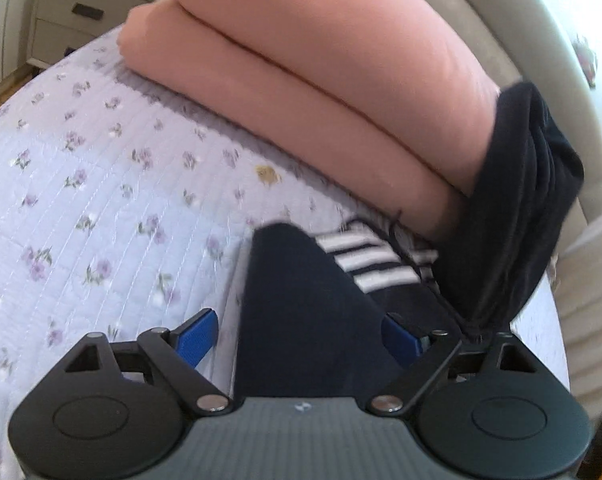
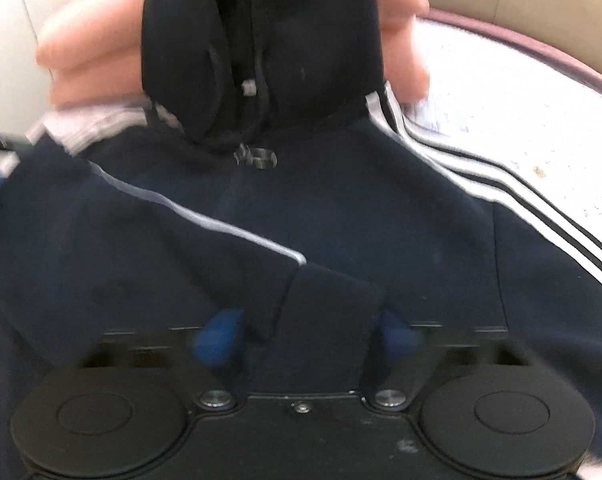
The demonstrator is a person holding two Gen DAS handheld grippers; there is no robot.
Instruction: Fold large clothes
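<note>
Navy fabric from the hooded jacket [image 2: 285,216] fills the space right under both tools. Its folded sleeve cuff sits between the blue fingers [image 2: 217,338] of the right gripper [image 2: 307,336], though blur keeps me from telling whether they pinch it. Over on the left gripper [image 1: 301,332], the jaws stand wide with dark cloth between them, unpinched. That jacket lies flat on the floral bedspread [image 1: 101,200], hood propped against stacked pink pillows [image 1: 321,60].
</note>
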